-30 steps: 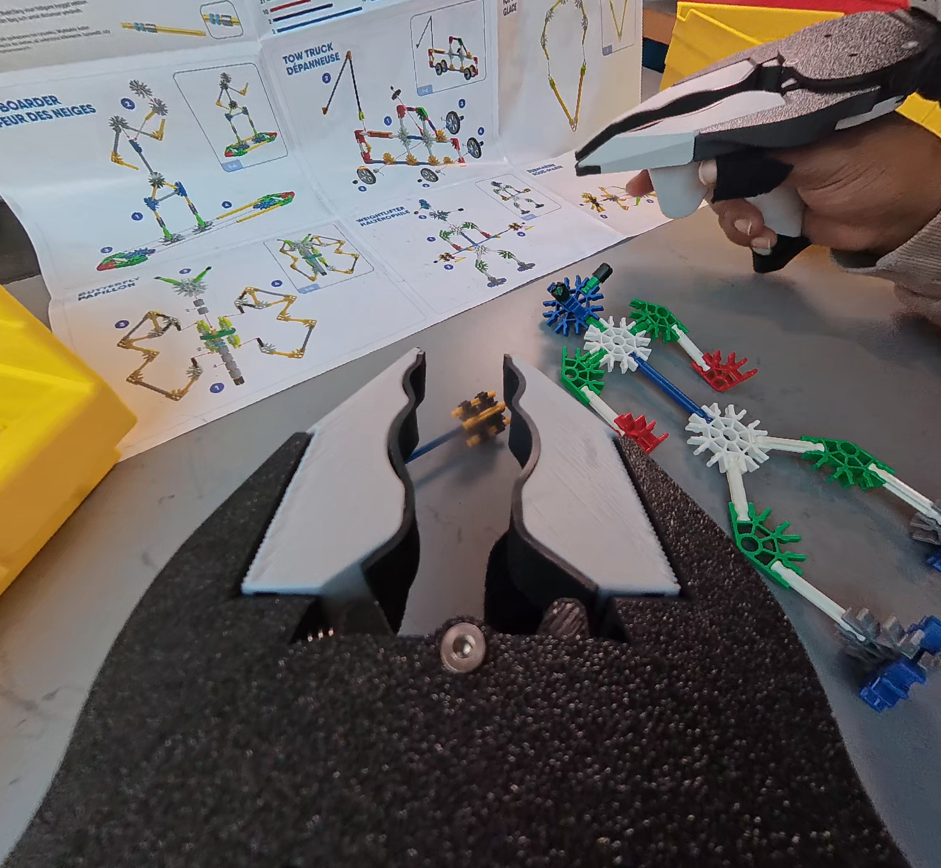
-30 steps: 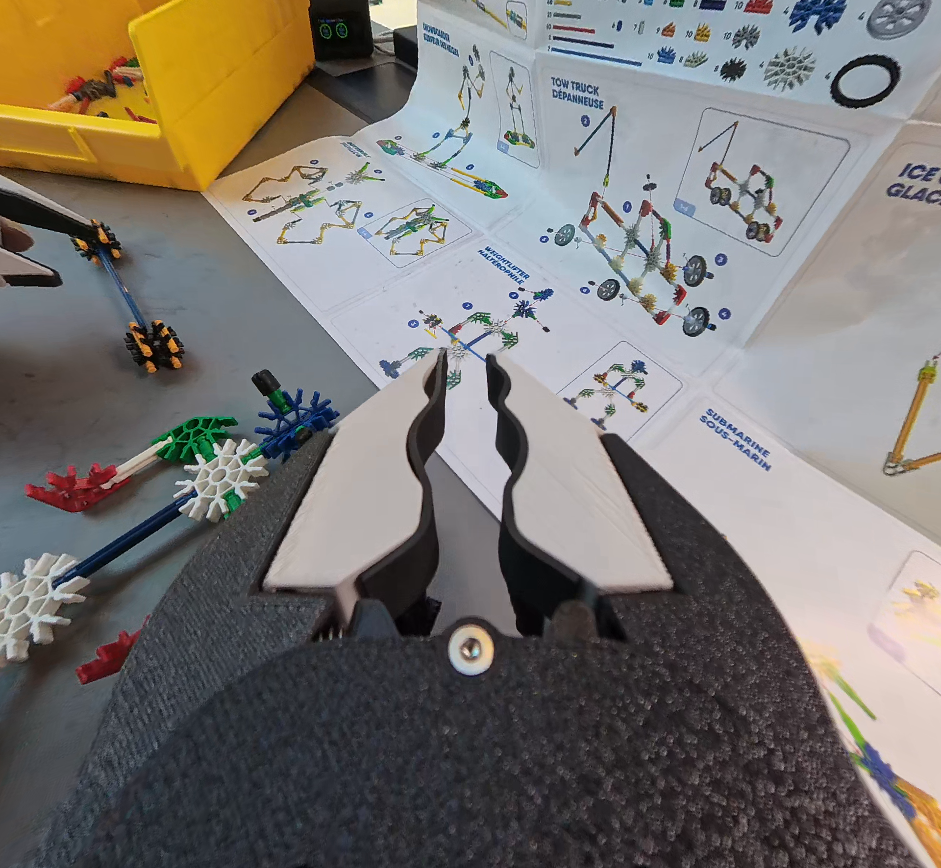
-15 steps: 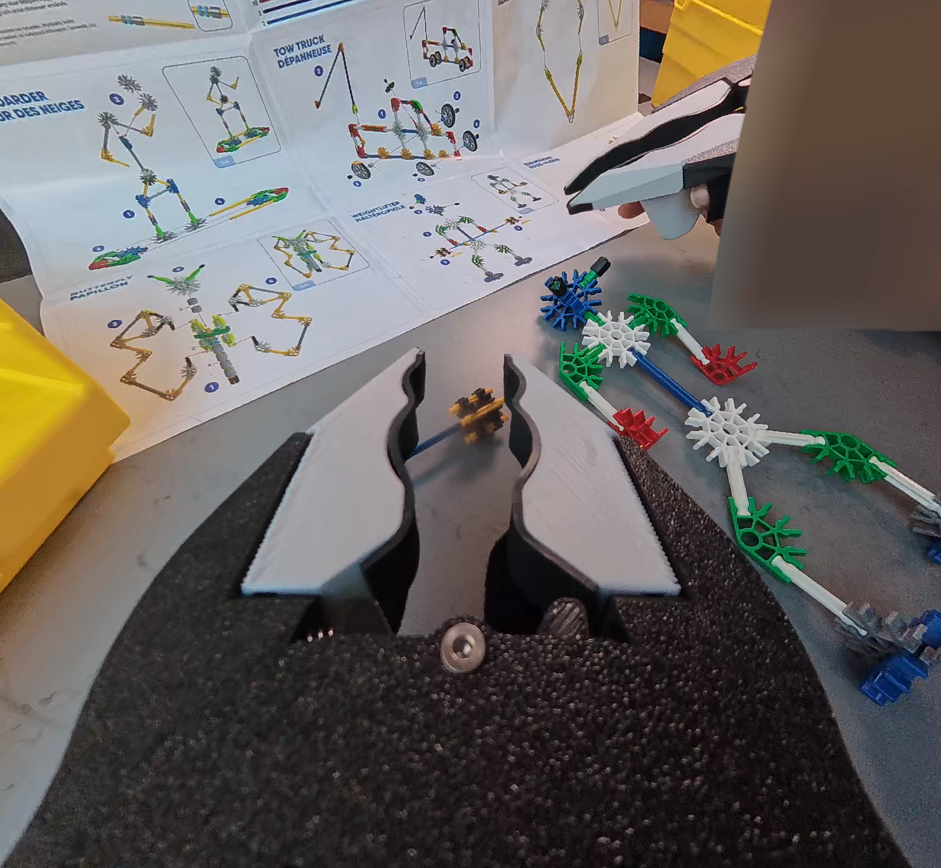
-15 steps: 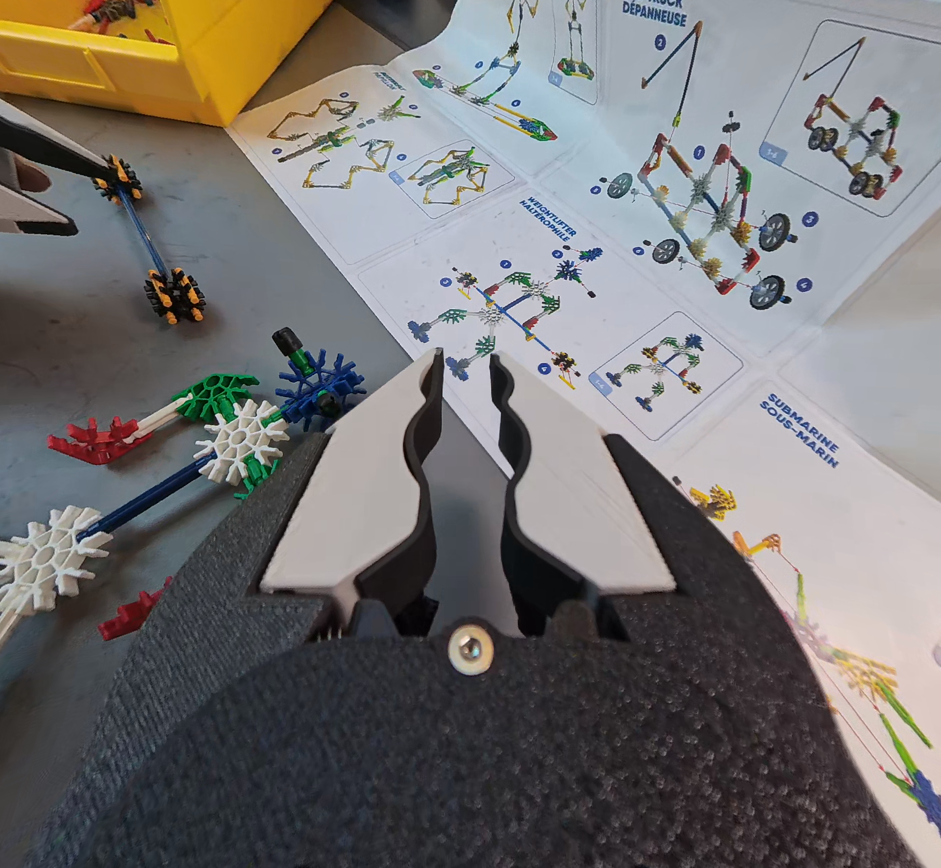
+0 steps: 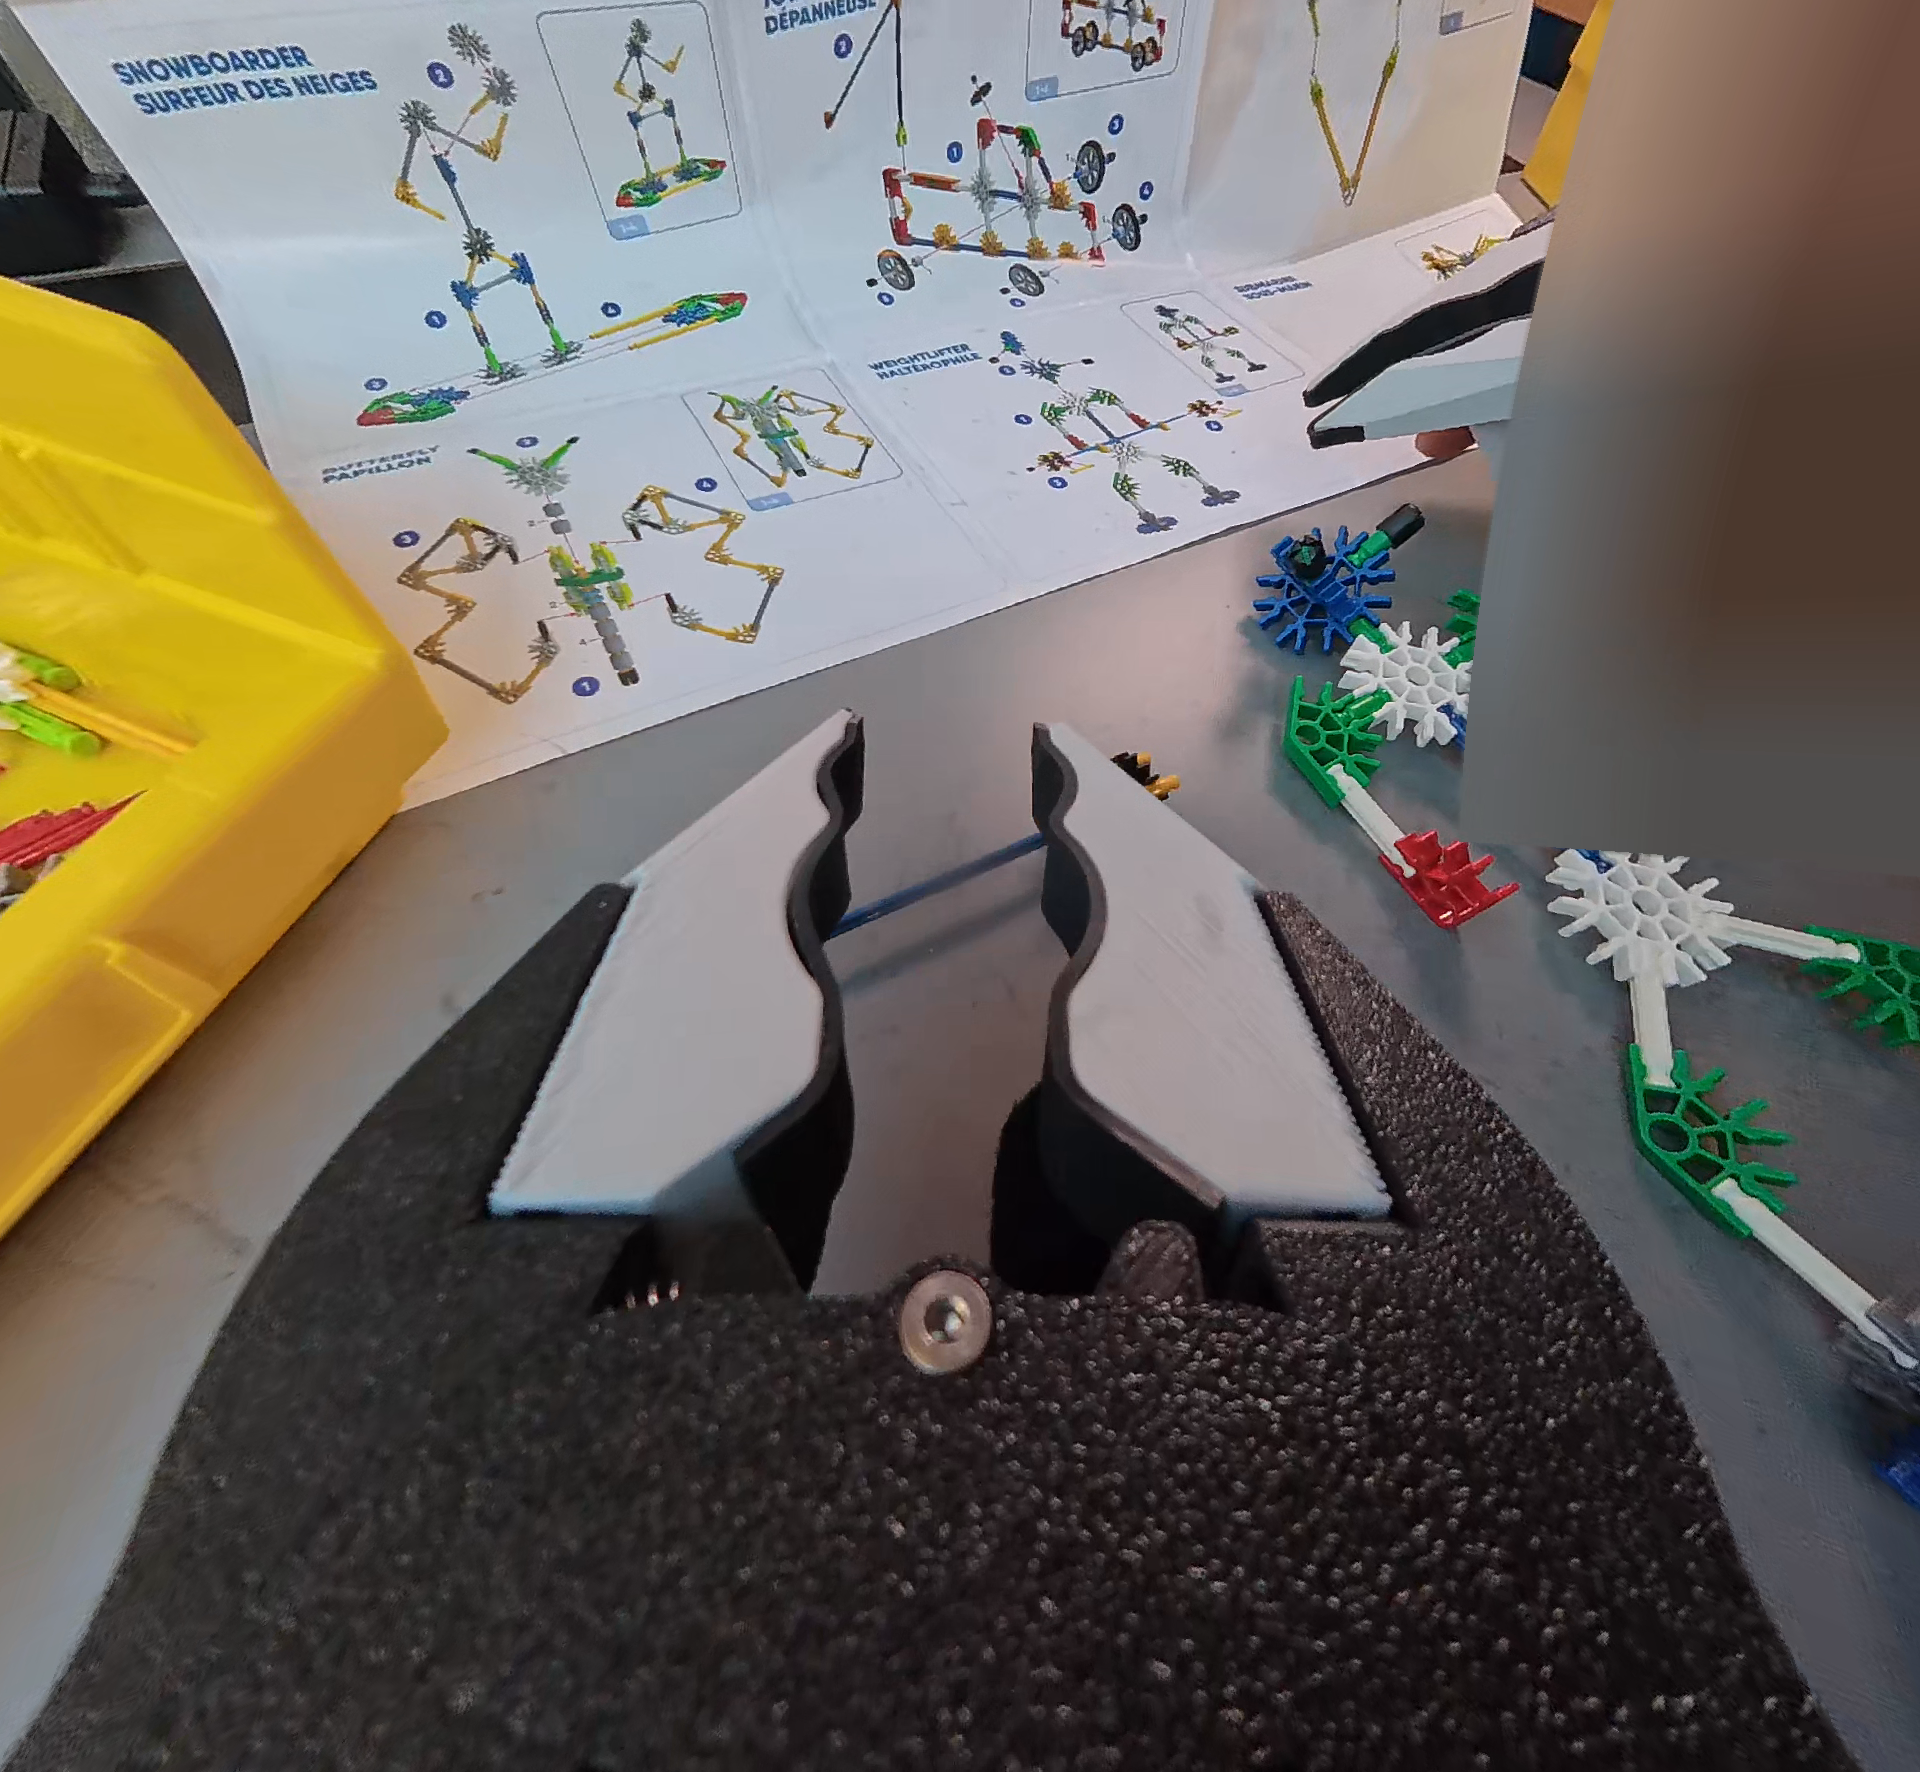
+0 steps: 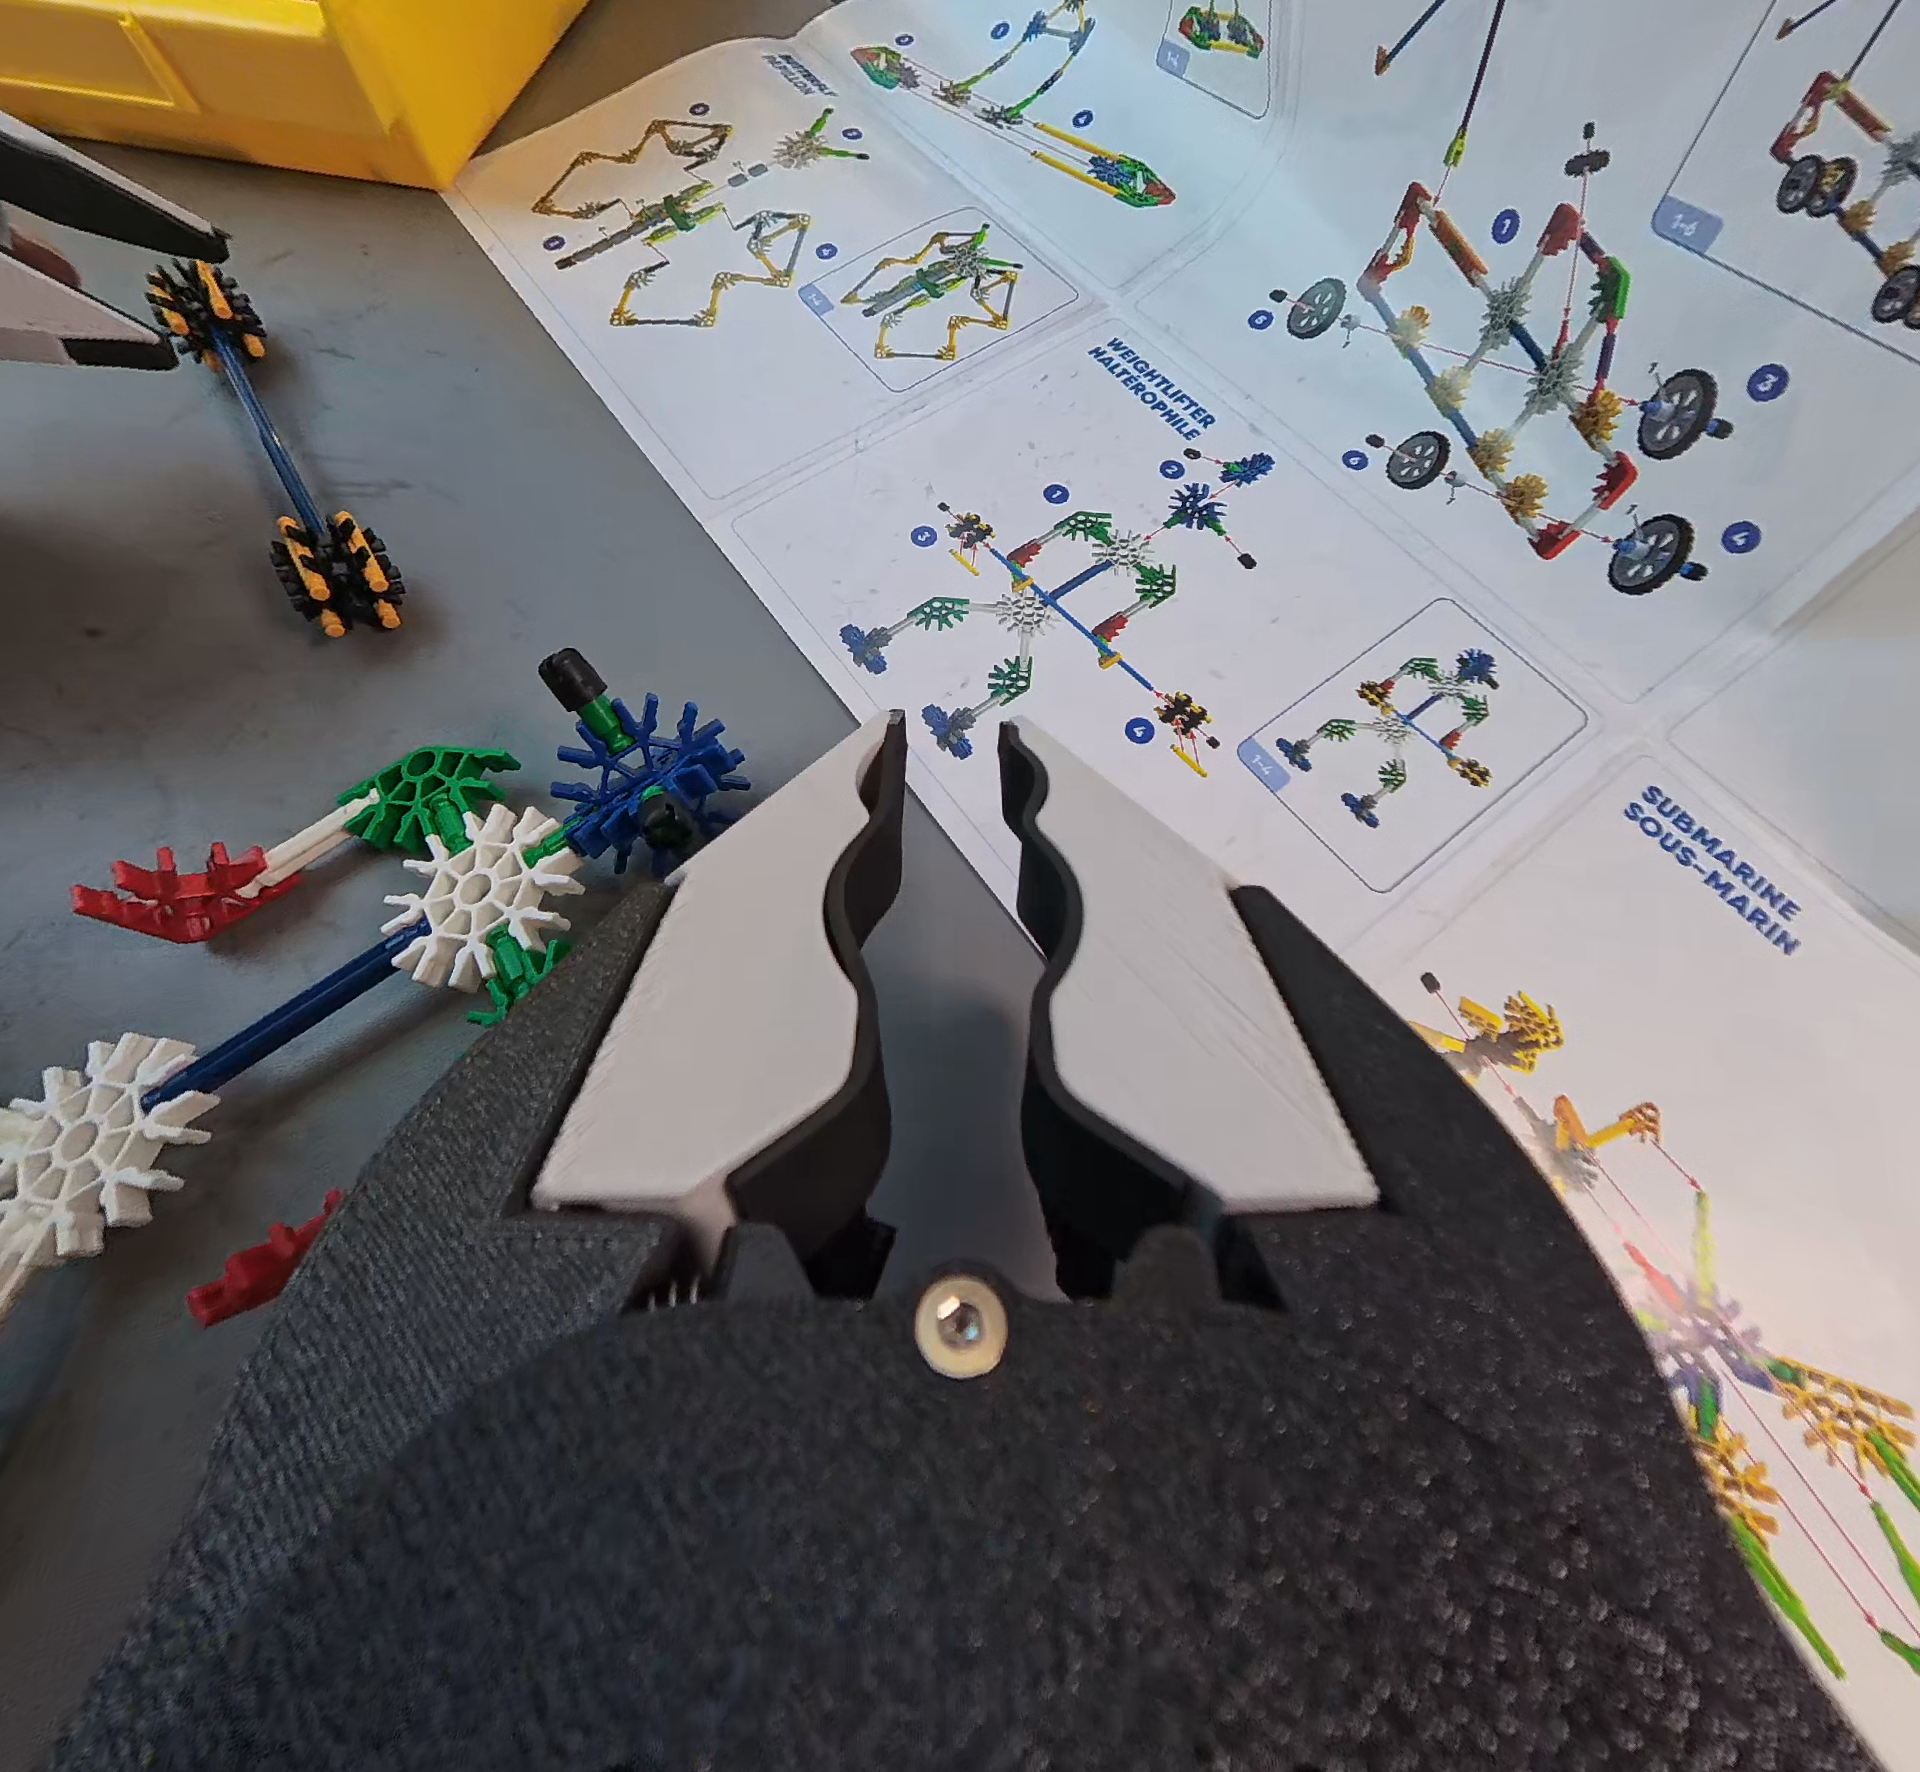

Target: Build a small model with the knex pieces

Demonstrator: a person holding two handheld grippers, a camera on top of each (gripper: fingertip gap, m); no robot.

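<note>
My left gripper [image 5: 945, 735] is open just above the grey table. A thin blue rod [image 5: 935, 881] lies across the gap under its fingers. One black-and-orange connector [image 5: 1143, 772] peeks out past the right finger; the other end is hidden under the left finger. In the right wrist view the rod [image 6: 270, 444] lies on the table, one connector [image 6: 203, 309] at the left gripper's tips [image 6: 177, 299], the other [image 6: 338, 574] lying free. My right gripper [image 6: 951, 725] is open and empty, over the edge of the instruction sheet [image 6: 1143, 320], beside a rod-and-connector model [image 6: 483, 896].
The model [image 5: 1413, 683], with white, green, red and blue connectors, stretches across the table on the right. A yellow bin [image 5: 208, 683] holding loose pieces stands at the left, also in the right wrist view [image 6: 416, 39]. The instruction sheet [image 5: 727, 268] stands curved behind. The right gripper [image 5: 1314, 418] hovers over it. My hands' fingertips stand some 20 cm from each other.
The right gripper has moved forward and lower over the sheet. The left gripper has shifted left; the far connector now shows behind its right finger, not between the tips. Jaw gaps unchanged.
</note>
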